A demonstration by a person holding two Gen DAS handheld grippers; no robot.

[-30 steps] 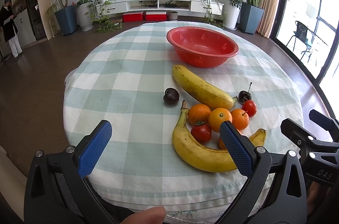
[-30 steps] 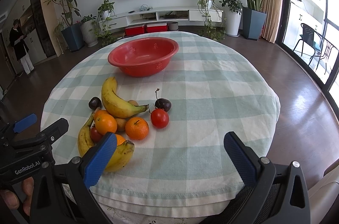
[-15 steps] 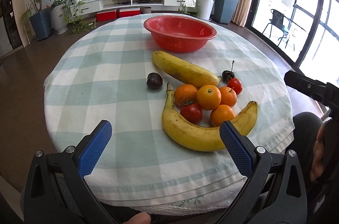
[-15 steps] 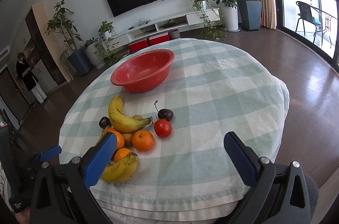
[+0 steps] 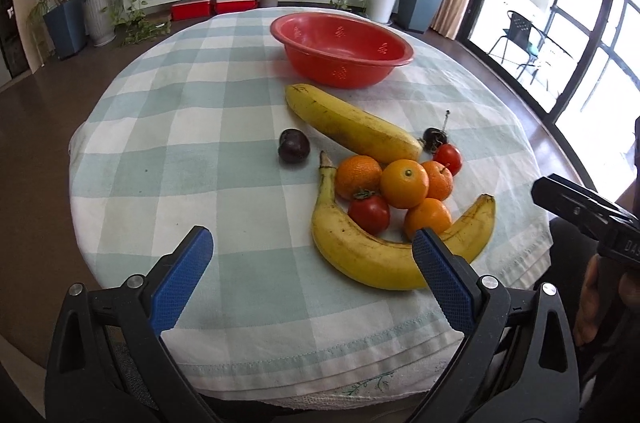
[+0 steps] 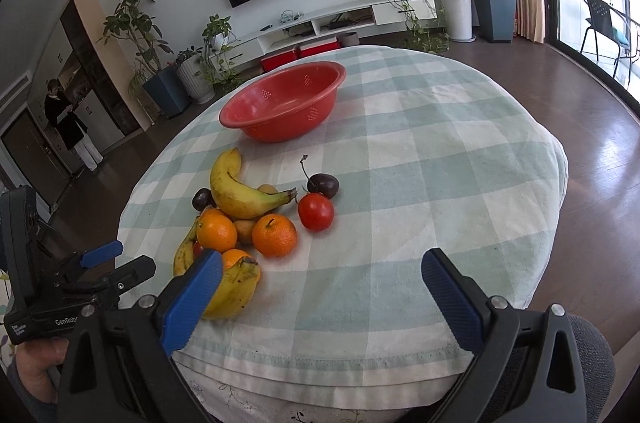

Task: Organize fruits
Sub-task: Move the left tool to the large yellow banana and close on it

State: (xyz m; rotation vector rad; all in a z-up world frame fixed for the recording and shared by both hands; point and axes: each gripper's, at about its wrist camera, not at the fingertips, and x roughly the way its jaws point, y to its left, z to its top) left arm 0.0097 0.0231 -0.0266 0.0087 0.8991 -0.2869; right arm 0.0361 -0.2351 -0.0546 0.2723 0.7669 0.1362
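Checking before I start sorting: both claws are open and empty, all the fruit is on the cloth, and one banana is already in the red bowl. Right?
Not quite. The red bowl is empty, as the left wrist view shows; both bananas lie on the cloth. The rest holds: the left claw and right claw are open and empty.

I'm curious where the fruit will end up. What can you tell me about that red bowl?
The red bowl looks like plastic: round, wide and shallow, with a flared rim and small clusters of drain holes in its wall. It stands upright and empty on the checked tablecloth, at the far side, just beyond the tip of a banana, apart from it.
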